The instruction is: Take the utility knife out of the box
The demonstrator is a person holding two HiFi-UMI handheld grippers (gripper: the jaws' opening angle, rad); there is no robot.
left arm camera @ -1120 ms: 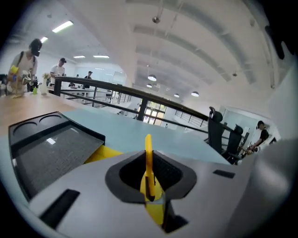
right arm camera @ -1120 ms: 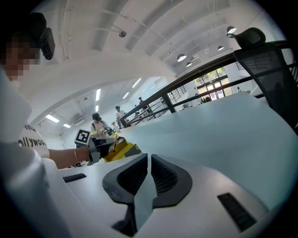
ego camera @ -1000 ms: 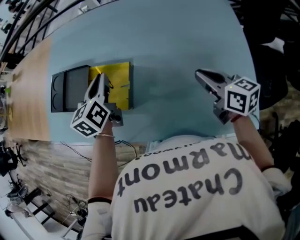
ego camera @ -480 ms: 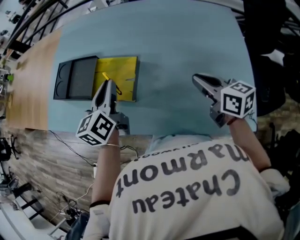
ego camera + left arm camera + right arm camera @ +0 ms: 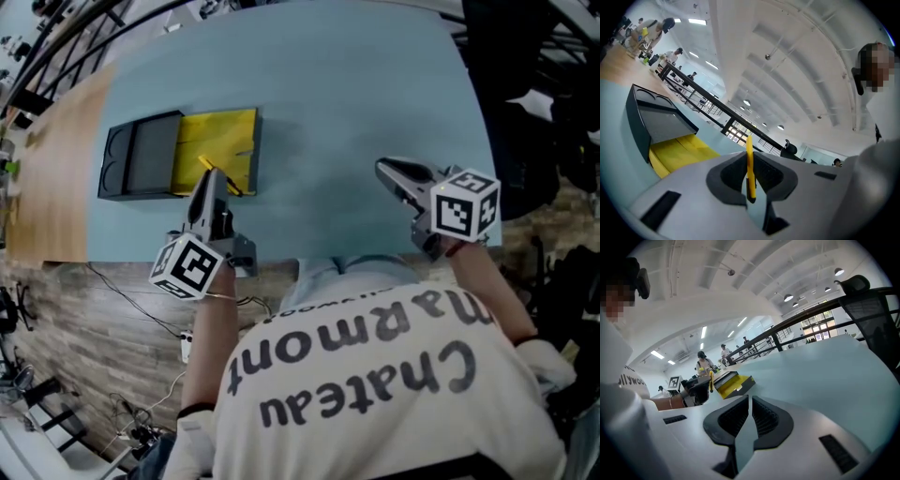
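Observation:
The box (image 5: 178,164) lies open on the light blue table's left side, a black half beside a yellow half (image 5: 225,150). My left gripper (image 5: 208,186) hovers just in front of the yellow half, near the table's front edge. Its jaws are closing tighter on the slim yellow utility knife (image 5: 221,176). In the left gripper view the knife (image 5: 749,145) stands on edge between the pads, with the box (image 5: 661,136) ahead to the left. My right gripper (image 5: 386,172) hangs over the table's right side, shut and holding nothing. From the right gripper (image 5: 750,398) the box (image 5: 733,384) shows far off.
A wooden strip (image 5: 52,178) borders the table (image 5: 356,84) on the left. The table's front edge (image 5: 281,261) runs just below both grippers, with wood floor and cables under it. A black mesh chair (image 5: 872,310) stands by the table's right side.
My left gripper has drawn back from over the yellow half toward the table's front edge, carrying the knife. The right gripper has drifted slightly left.

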